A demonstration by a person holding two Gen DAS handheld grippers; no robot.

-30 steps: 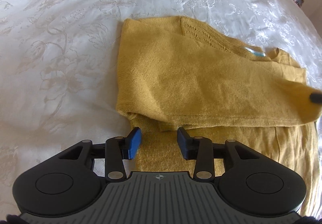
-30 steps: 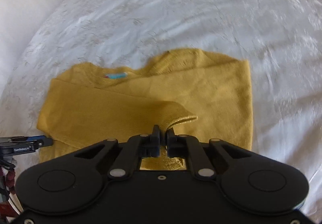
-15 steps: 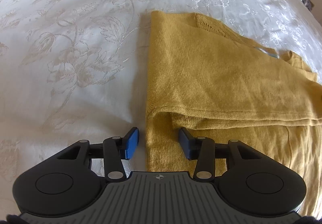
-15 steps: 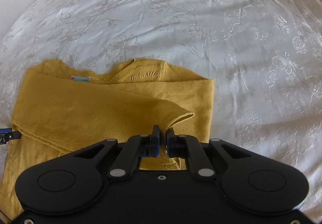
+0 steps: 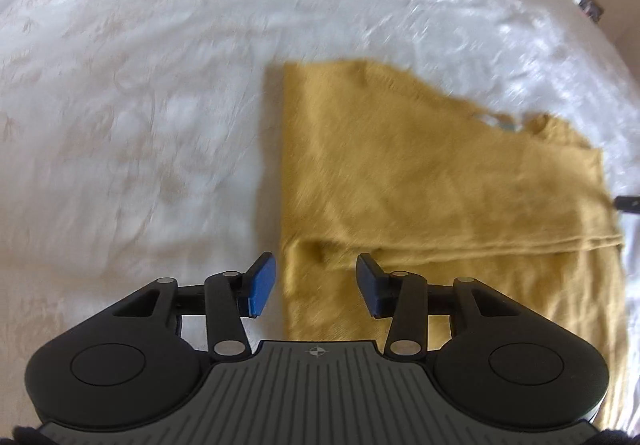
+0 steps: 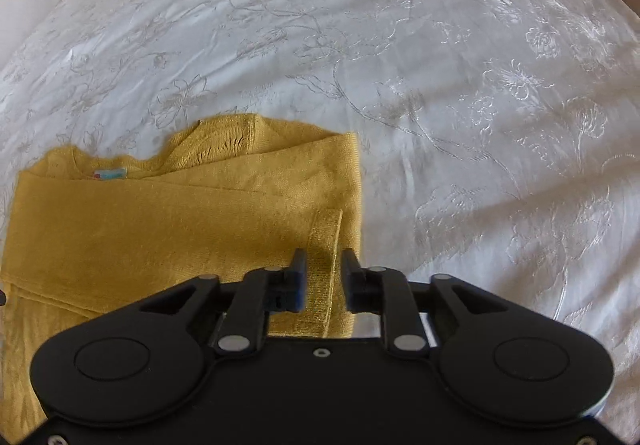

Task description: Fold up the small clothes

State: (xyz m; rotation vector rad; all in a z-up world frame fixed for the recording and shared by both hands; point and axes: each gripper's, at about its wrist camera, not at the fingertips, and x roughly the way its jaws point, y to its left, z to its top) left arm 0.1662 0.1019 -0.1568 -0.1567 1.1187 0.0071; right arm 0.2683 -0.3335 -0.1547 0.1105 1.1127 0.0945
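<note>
- The right gripper (image 6: pixel 323 277) has let go of the sleeve cuff (image 6: pixel 325 245); its jaws now stand apart.
- The left gripper (image 5: pixel 316 283) hovers, jaws apart.
- The mustard knit sweater (image 5: pixel 420 181) lies folded on the bed (image 6: pixel 440 85); it looks soft and limp, best pinched at its edges.
</note>
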